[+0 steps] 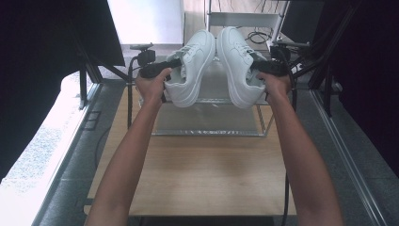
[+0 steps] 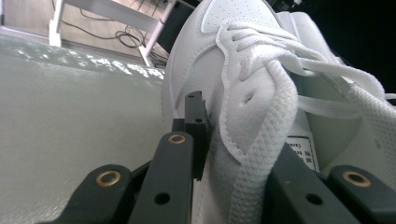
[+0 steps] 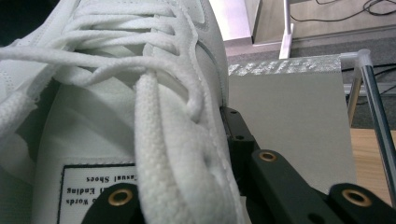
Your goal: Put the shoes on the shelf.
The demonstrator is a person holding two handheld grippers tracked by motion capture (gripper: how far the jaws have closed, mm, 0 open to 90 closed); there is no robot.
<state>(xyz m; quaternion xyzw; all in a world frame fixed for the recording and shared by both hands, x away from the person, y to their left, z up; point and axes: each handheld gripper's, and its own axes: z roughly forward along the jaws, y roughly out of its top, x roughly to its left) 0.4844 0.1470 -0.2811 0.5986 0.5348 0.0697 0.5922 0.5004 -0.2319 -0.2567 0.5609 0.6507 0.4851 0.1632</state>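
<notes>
Two white sneakers are being held up side by side in the upper middle of the high view, soles turned toward the camera and toes pointing up and away. The left sneaker (image 1: 192,66) is being gripped at its collar by the left gripper (image 1: 170,66), which is being carried in the left hand (image 1: 153,84). The right sneaker (image 1: 240,63) is being gripped the same way by the right gripper (image 1: 261,67), carried in the right hand (image 1: 275,84). The two toes are being kept very near each other, though contact between them cannot be made out.

Below and behind the shoes, a metal-framed rack (image 1: 211,133) with a pale shelf is being shown standing at the far end of the wooden table (image 1: 202,174).

Along the left gripper view, the jaws are being pressed narrowly onto the side wall of the left sneaker (image 2: 243,93), with a thick white lace (image 2: 261,158) lying over the tongue between them. A printed tongue label (image 2: 303,151) is being shown at the right, its writing too small to be read.

Along the right gripper view, the jaws are likewise being clamped on the wall of the right sneaker (image 3: 140,116). A black-bordered label (image 3: 100,184) is being shown upside down at the lower left, and the words "Shoes", "Ending" and "Words" can be read on it.
</notes>
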